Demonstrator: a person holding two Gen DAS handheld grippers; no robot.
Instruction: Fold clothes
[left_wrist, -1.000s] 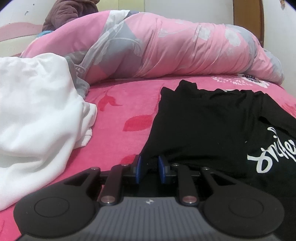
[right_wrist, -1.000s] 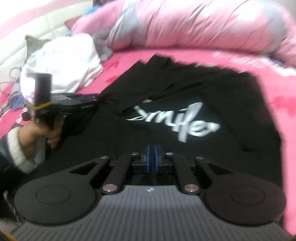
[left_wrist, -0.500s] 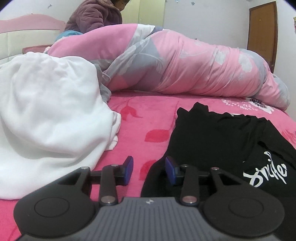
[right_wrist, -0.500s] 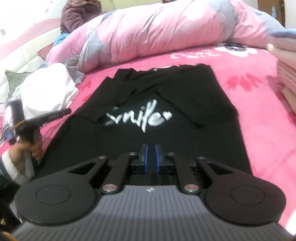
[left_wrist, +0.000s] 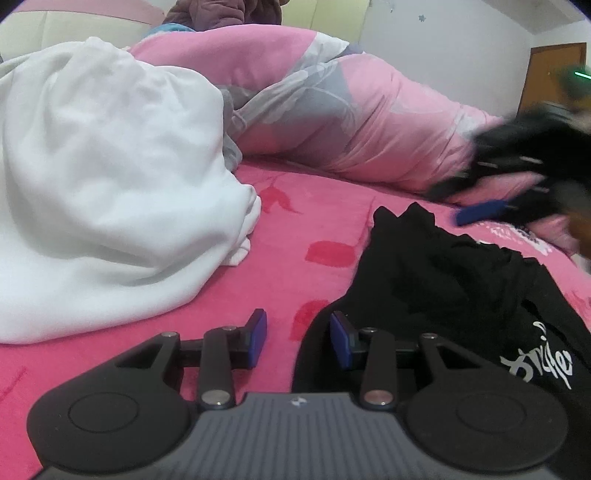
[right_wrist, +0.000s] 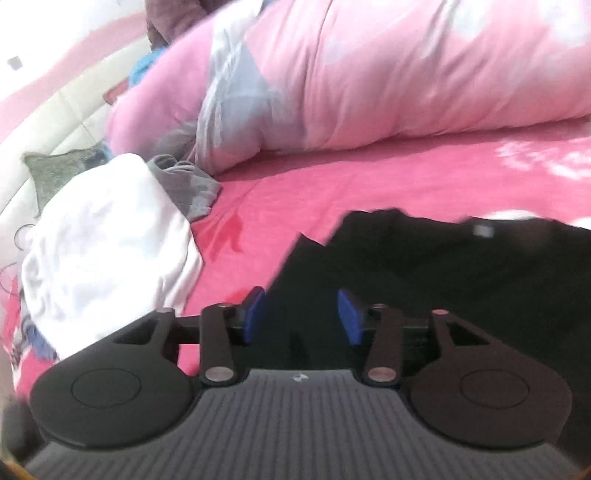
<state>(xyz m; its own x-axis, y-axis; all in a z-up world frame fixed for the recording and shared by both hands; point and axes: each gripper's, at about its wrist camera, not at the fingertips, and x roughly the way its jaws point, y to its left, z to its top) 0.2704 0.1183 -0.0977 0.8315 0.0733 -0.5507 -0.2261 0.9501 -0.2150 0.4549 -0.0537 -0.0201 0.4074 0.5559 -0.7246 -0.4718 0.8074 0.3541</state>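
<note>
Currently, a black T-shirt (left_wrist: 436, 280) with white lettering is being spread flat on a bed covered by a bright pink sheet (left_wrist: 303, 221), so that its edges can be reached for folding. In the left wrist view, the left tool (left_wrist: 298, 338) is being held low over the near left edge of the shirt. Its blue pads are being kept moderately apart after the jaws have just been opening, one pad over the pink sheet and one over black cloth, and nothing is being pinched between them. The placement suggests that the edge is being straddled for a fresh grip or has been let go.

In the right wrist view, the right tool (right_wrist: 301, 317) is being carried over the shirt's (right_wrist: 461, 280) upper left part, near a projecting corner that is probably a sleeve, though motion blur is making this uncertain. Its jaws have just been opening too and are being held at a middling width, with black fabric lying beneath the gap but not being pressed by the pads. In the left view the same tool (left_wrist: 484, 212) is being seen as a dark smear above the shirt's far edge.

A heap of white clothing (left_wrist: 103, 192) is being kept to the left, well apart from the shirt, likely awaiting its turn. A rolled pink quilt (left_wrist: 332, 122) is being left along the far side of the bed.
</note>
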